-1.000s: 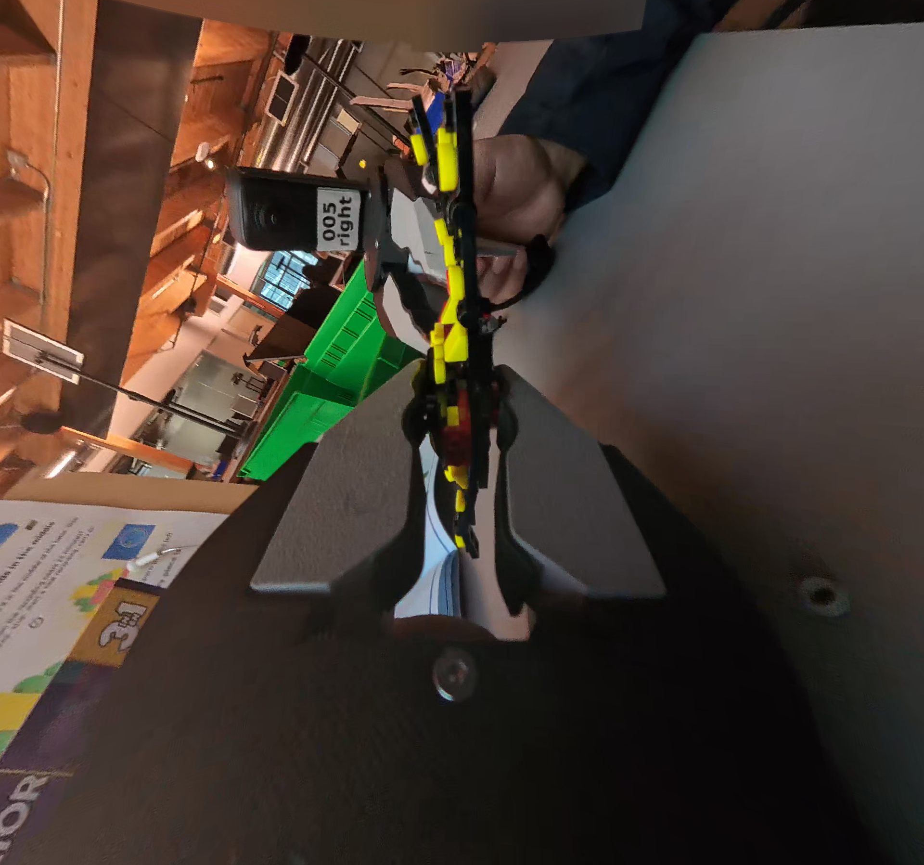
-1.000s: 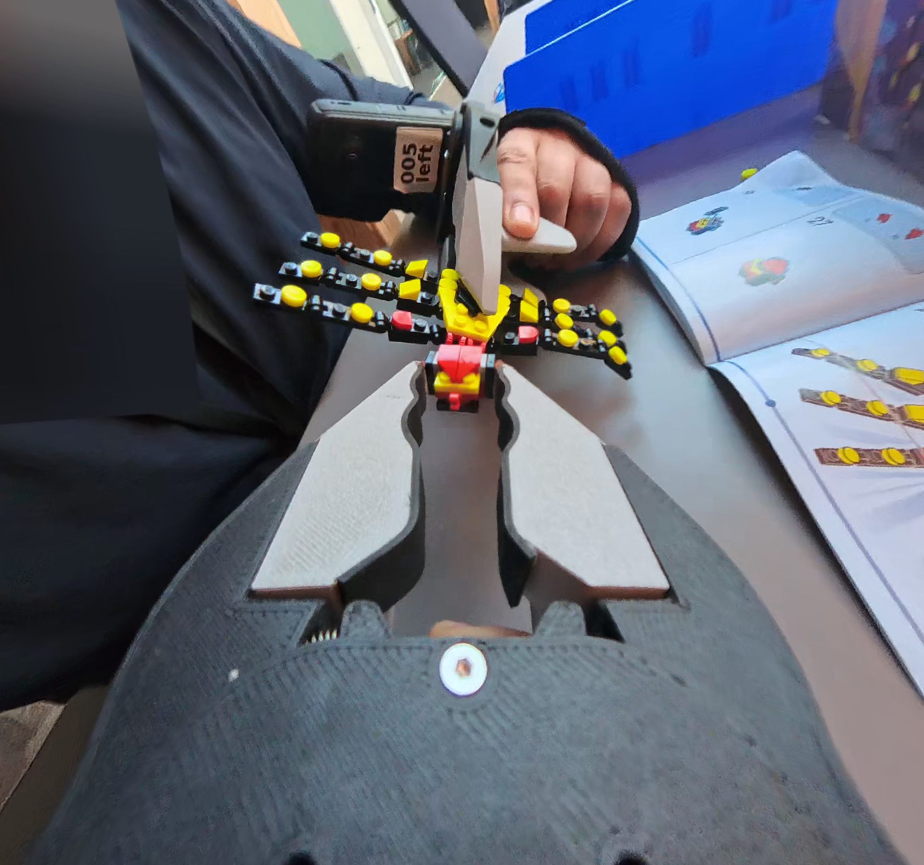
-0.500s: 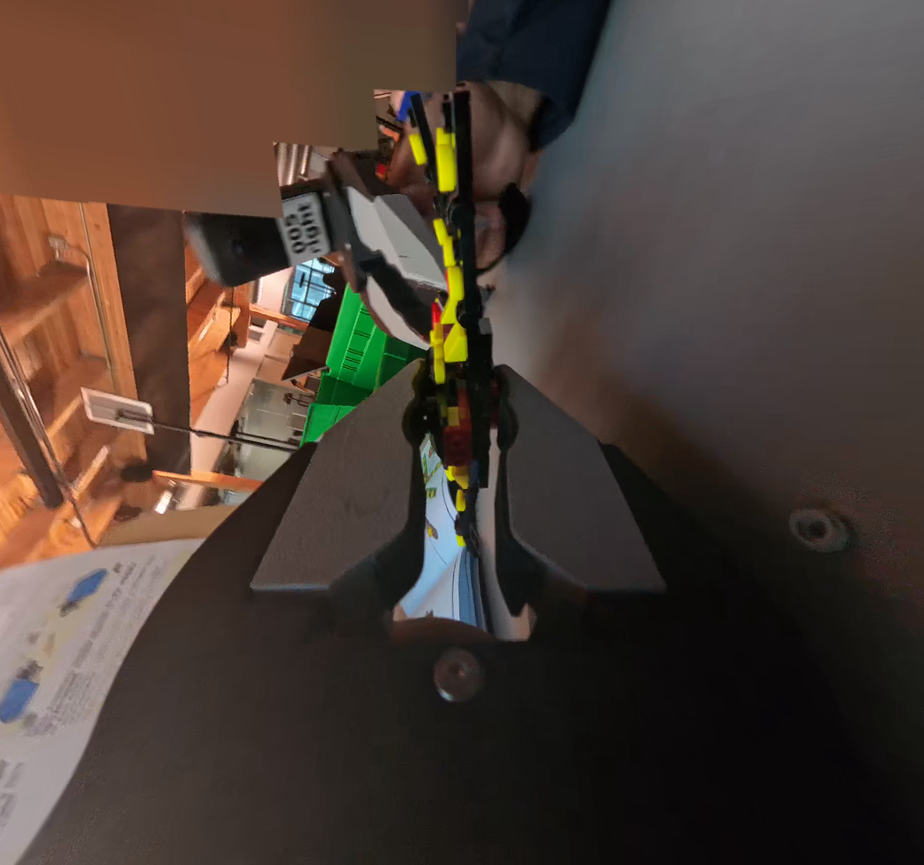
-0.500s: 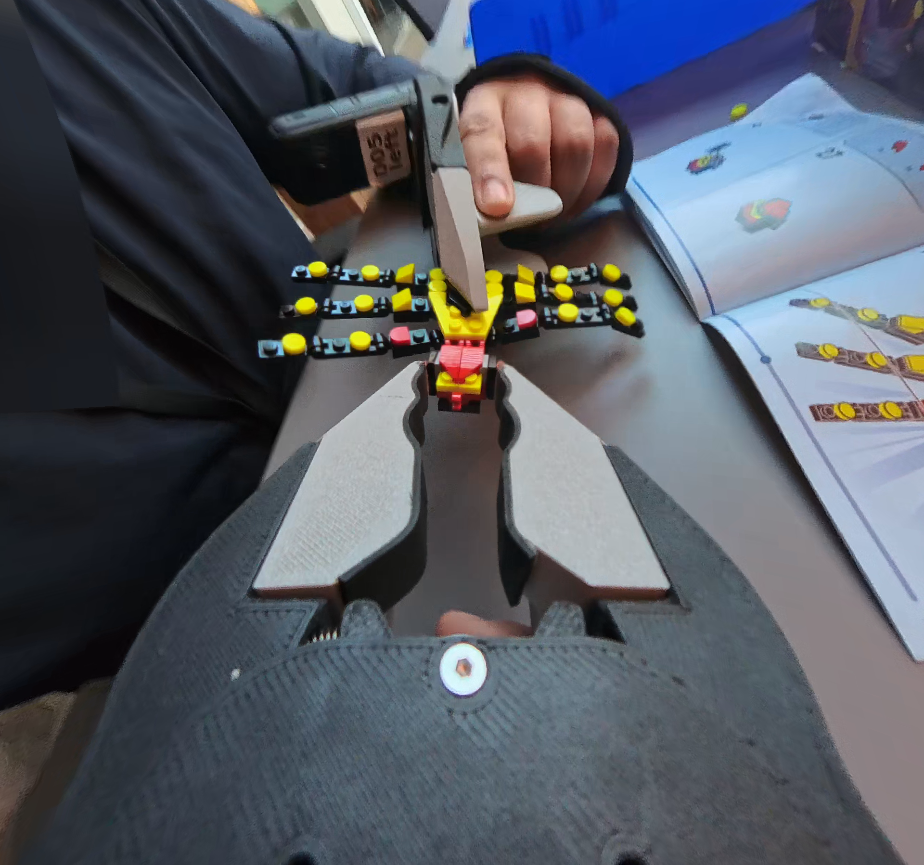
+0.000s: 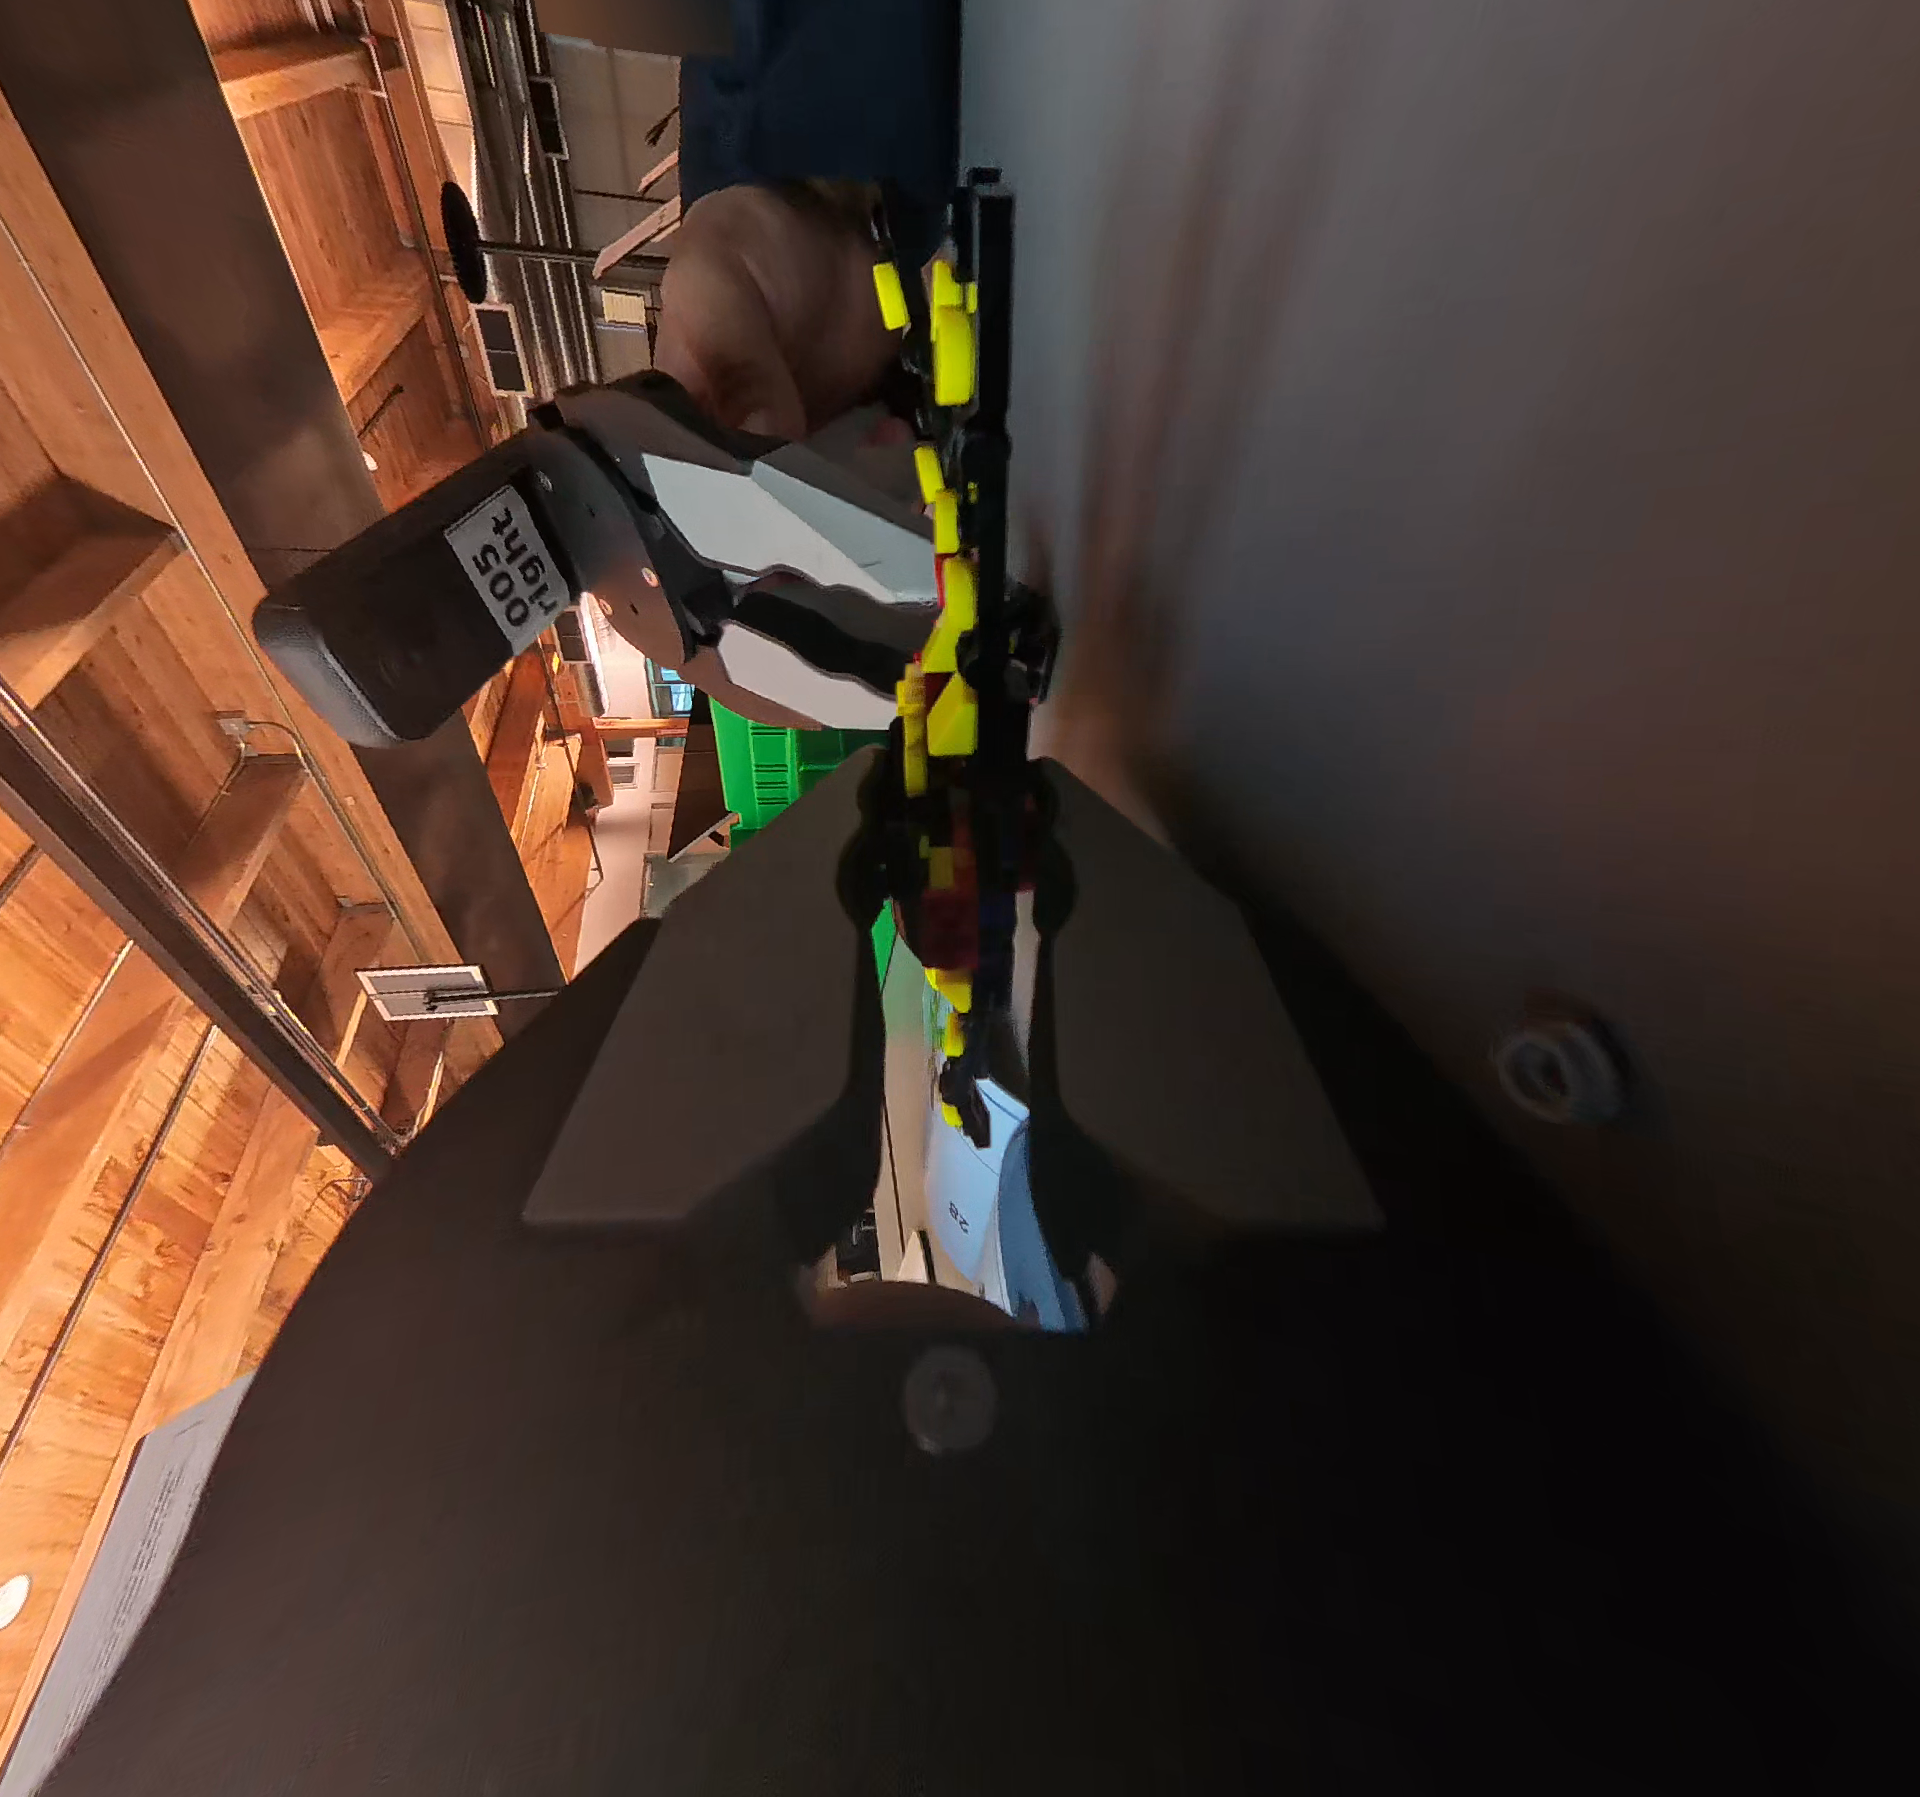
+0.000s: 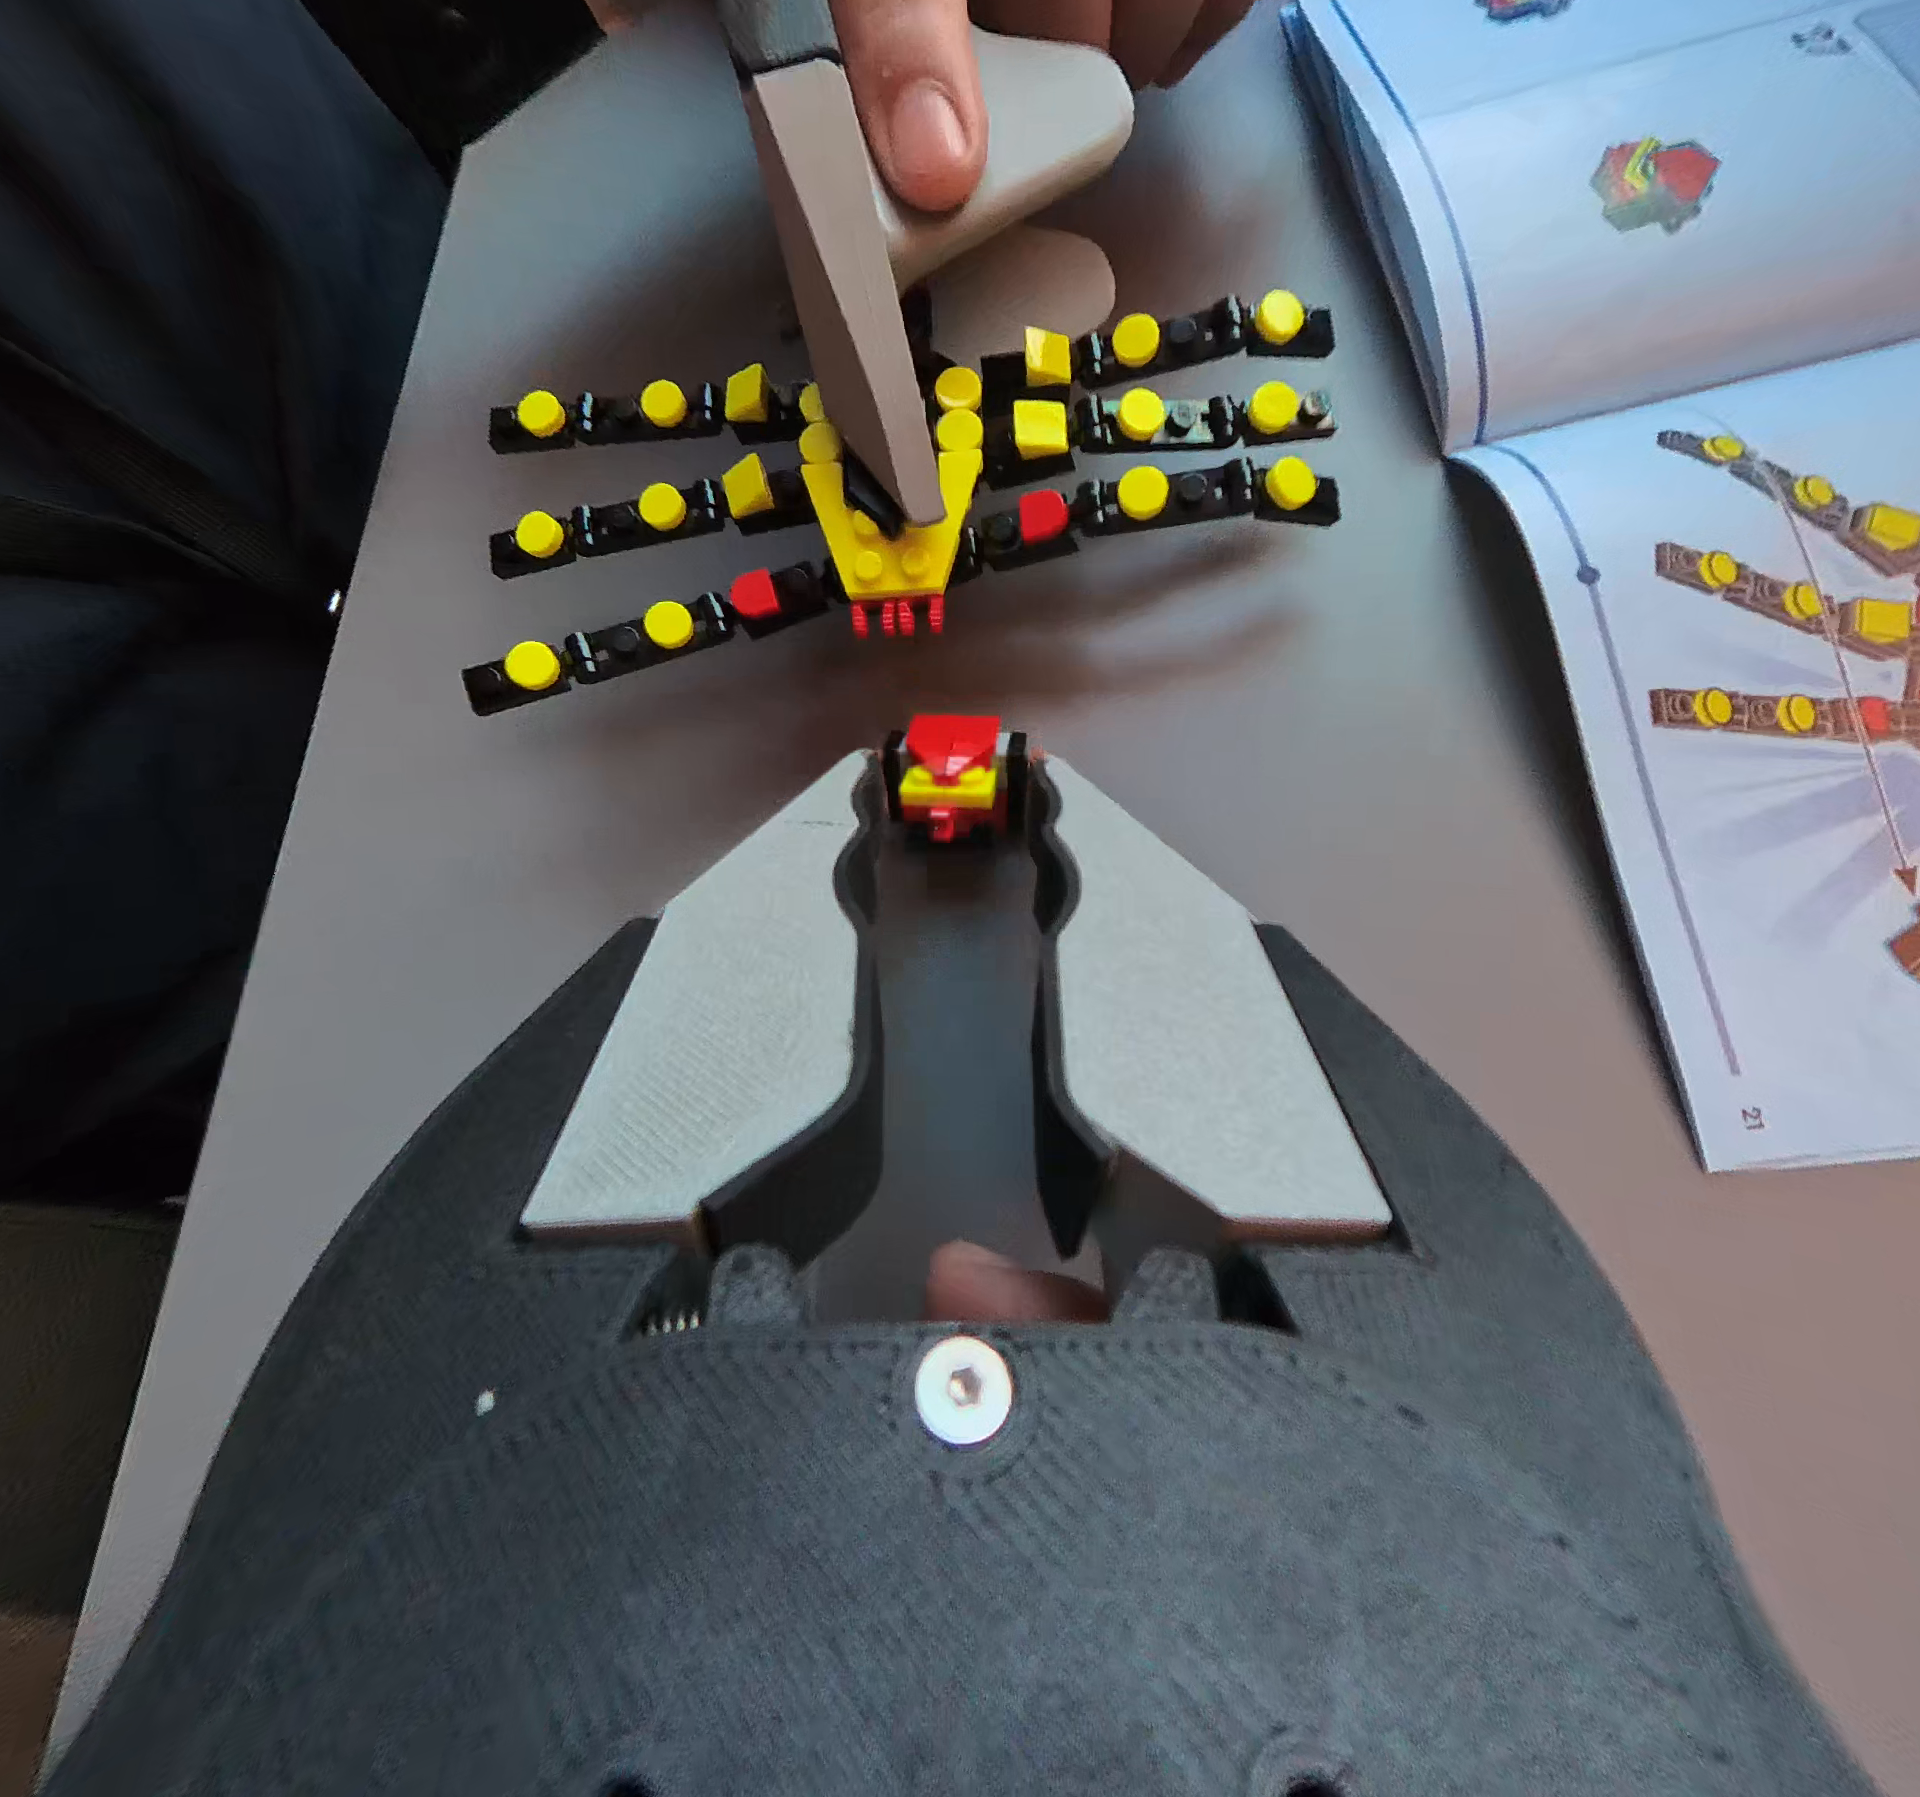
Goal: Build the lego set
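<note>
The red-and-yellow head piece (image 6: 951,779) has come apart from the winged body (image 6: 894,500): right tongs (image 6: 951,791) grip it near the worktop's (image 6: 1247,812) middle, left tongs (image 5: 954,848) clamp the body; rejoining remains.

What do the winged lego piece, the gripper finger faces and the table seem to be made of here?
Winged lego assembly: glossy moulded plastic, with sharp highlights on the studs. Right gripper finger faces: matte grey, fine ridged texture, likely 3D-printed plastic. Table: smooth grey-brown top with soft reflections; laminate or coated board, uncertain.
</note>
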Tool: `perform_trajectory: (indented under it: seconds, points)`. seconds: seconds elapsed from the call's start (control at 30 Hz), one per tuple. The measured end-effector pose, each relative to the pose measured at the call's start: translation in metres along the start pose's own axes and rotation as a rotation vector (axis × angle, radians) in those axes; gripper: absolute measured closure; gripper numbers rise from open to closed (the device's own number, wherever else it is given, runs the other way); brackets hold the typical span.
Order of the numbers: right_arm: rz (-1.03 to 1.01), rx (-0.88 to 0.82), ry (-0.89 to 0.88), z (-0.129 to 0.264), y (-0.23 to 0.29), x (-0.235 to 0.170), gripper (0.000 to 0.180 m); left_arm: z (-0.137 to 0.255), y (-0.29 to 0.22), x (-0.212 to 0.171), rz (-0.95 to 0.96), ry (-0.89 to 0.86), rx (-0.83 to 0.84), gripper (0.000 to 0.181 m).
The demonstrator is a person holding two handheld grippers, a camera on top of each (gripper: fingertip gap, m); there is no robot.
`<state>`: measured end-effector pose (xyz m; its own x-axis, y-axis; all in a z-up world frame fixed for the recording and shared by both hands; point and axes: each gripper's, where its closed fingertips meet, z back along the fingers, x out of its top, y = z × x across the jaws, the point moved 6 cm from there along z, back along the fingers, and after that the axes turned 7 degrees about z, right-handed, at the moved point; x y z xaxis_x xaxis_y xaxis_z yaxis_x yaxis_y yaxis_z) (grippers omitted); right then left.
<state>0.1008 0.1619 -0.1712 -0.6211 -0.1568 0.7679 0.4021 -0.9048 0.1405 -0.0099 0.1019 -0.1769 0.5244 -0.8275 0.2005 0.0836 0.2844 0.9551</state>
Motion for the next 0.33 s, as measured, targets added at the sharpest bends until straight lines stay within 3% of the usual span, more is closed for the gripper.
perform_trajectory:
  seconds: [0.33]
  points:
    - [-0.018, -0.024, -0.054, 0.014, -0.002, -0.004, 0.141, -0.002, 0.002, -0.003, -0.019, 0.015, 0.026, 0.159]
